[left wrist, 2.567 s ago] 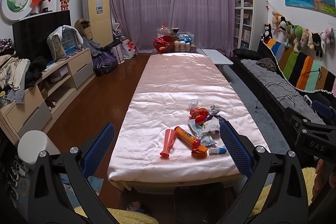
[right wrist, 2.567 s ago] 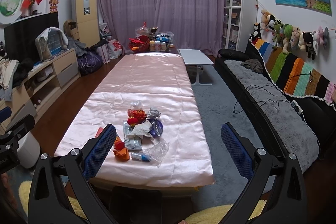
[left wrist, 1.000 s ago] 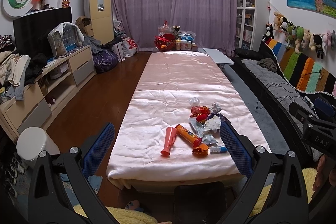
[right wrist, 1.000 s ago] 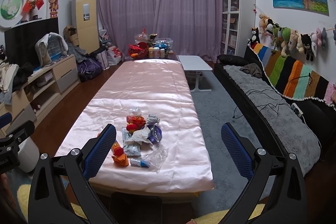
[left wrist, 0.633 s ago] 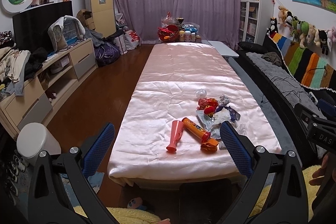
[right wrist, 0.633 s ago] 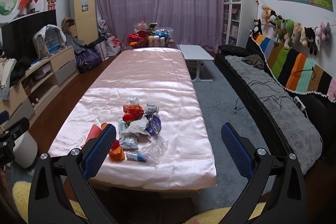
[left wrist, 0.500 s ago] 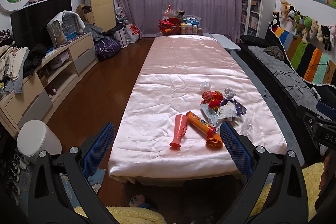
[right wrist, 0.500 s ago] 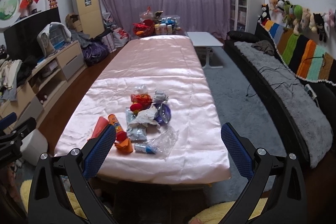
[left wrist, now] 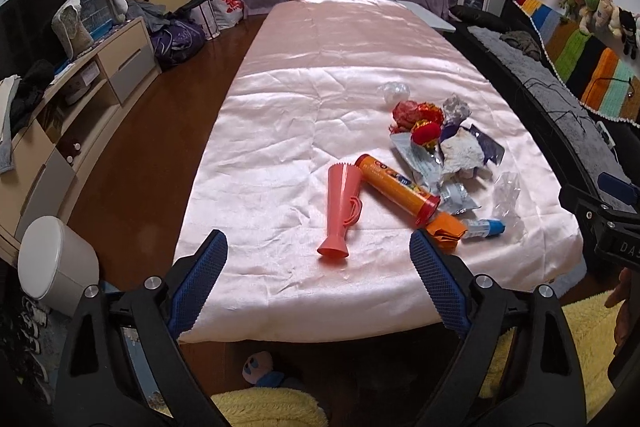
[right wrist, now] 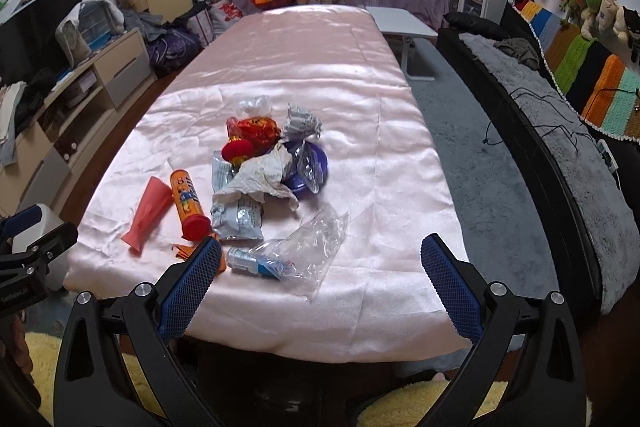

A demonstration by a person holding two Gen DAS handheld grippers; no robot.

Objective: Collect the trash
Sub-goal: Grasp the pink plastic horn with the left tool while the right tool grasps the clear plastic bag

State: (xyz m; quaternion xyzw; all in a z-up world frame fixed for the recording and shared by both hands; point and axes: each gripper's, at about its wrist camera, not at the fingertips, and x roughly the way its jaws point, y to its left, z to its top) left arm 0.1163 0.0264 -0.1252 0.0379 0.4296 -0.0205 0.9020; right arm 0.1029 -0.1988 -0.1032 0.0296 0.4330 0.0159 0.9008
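Trash lies in a loose cluster on the near half of a long bench draped in pink satin cloth. Left claw: fingers spread wide apart, empty, held above the bench's near edge. Right claw: likewise spread apart and empty, poised over the near edge at the right of the pile.

Items in the cluster: a salmon-pink plastic horn lying on its side at the left of the pile, just beside an orange tube with a red cap, which lies diagonally. An orange folded wrapper sits at the capped end of the tube, next to a small blue-capped vial. A clear plastic bag lies crumpled nearest the right claw, partly over the vial. Behind these: a silver foil packet, a crumpled white paper and a purple wrapper, overlapping one another. Further back lie a red crinkled wrapper, a small red ball-shaped piece, a grey crumpled foil and a clear plastic ball of wrap.

Surroundings: a white lidded bin stands on the floor left of the bench; a dark sofa runs along the right.
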